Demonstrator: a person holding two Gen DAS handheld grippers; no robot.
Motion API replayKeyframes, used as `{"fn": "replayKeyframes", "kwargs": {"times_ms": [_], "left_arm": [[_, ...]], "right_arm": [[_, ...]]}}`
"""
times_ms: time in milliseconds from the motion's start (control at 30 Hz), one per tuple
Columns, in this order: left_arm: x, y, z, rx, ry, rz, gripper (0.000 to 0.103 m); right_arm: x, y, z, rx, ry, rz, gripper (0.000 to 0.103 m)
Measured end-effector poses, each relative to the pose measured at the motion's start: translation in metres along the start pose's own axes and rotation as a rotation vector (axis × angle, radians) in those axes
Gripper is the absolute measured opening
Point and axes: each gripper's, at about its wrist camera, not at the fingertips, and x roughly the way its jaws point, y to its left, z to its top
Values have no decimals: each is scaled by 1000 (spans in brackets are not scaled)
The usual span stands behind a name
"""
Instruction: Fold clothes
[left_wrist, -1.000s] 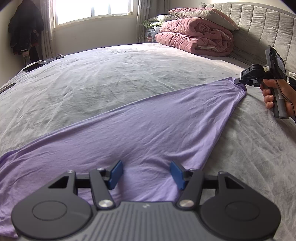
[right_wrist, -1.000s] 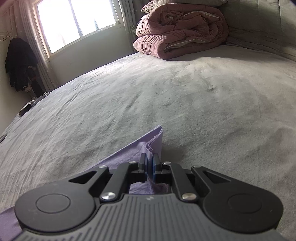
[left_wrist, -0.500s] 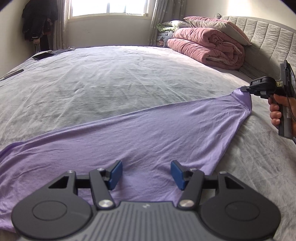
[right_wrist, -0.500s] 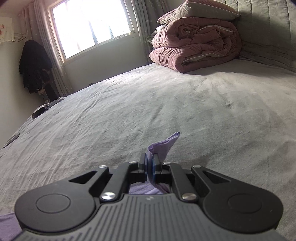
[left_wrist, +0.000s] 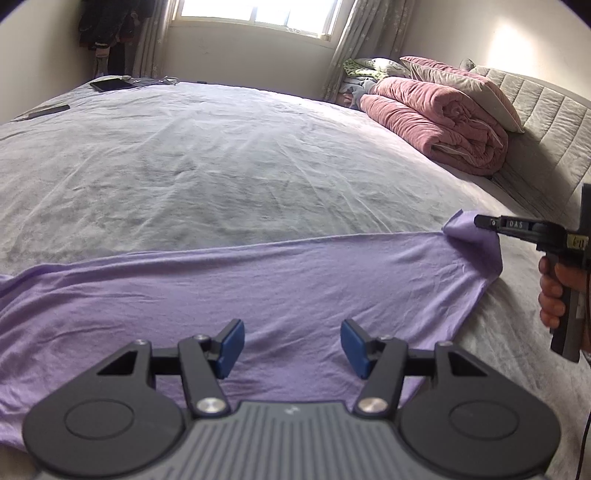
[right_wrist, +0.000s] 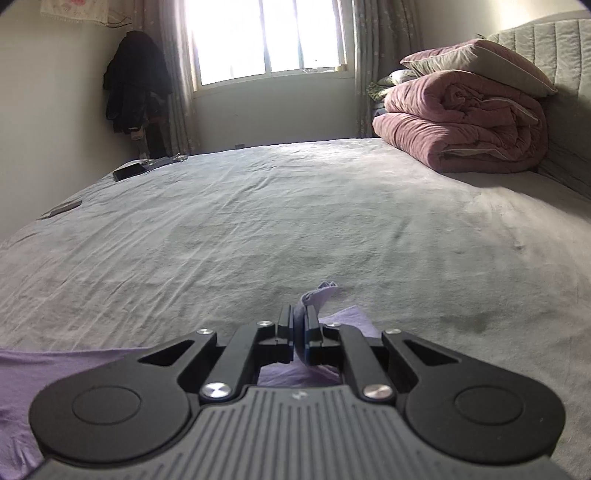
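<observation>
I am in a home bedroom. A wide bed (right_wrist: 295, 229) with a wrinkled grey sheet fills my view, ending at a padded grey headboard (left_wrist: 535, 122). A rolled pink quilt (right_wrist: 461, 129) with a pillow (right_wrist: 476, 62) on top lies against it. Curtains (right_wrist: 177, 74) frame a bright window (right_wrist: 266, 37), and dark clothes (right_wrist: 133, 81) hang in the corner.

purple garment (left_wrist: 280, 284) corner lifted off the bed (left_wrist: 221, 166), curling over the right gripper (right_wrist: 299, 332)

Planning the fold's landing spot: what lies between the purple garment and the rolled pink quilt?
Only bare grey bedsheet between purple garment and pink quilt, per both wrist views.
</observation>
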Motion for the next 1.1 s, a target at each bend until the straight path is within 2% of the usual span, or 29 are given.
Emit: {"fn": "replayKeyframes", "kwargs": {"times_ms": [233, 333, 500, 667, 867, 967, 1100], "left_arm": [[-1, 18, 5, -144, 16, -64, 59], [2, 26, 5, -228, 37, -131, 60], [6, 32, 3, -311, 49, -185, 61], [7, 35, 2, -397, 59, -267, 61], [9, 38, 0, -509, 50, -352, 62], [10, 45, -5, -613, 40, -390, 64], [13, 57, -16, -815, 36, -459, 68]], "right_arm": [[-18, 75, -25, -261, -40, 22, 7], [-25, 96, -37, -331, -54, 10, 7], [-30, 116, -54, -372, -39, 16, 7], [-36, 127, -65, -334, -29, 13, 7], [-43, 142, -64, -334, -50, 10, 7], [-51, 158, -60, -391, -78, 27, 7], [-61, 180, -59, -487, -108, 50, 7]]}}
